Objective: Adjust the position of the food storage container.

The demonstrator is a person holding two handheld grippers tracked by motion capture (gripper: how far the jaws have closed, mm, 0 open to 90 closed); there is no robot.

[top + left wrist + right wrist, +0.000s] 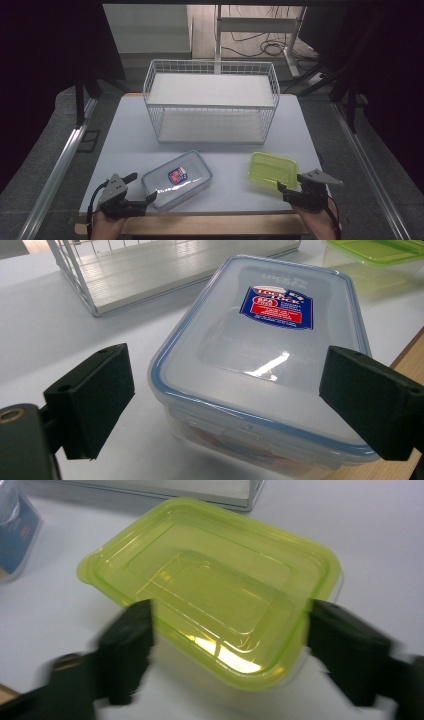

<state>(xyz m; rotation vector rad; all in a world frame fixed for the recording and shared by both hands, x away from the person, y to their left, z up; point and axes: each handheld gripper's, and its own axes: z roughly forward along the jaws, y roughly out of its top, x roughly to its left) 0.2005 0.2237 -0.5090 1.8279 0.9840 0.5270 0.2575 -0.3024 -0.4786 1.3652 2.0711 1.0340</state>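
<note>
While a white wire basket (210,102) stands at the back of the pale surface (125,135), two claws held by a person work at its near edge. At left, the left claw (142,187) is spread wide, its jaws flanking the near end of a clear, blue-rimmed lidded container (177,179) without touching it. At right, the right claw (290,181) is likewise open around the near end of a shallow green container (273,169); whether its blurred jaws touch the container cannot be told.
</note>
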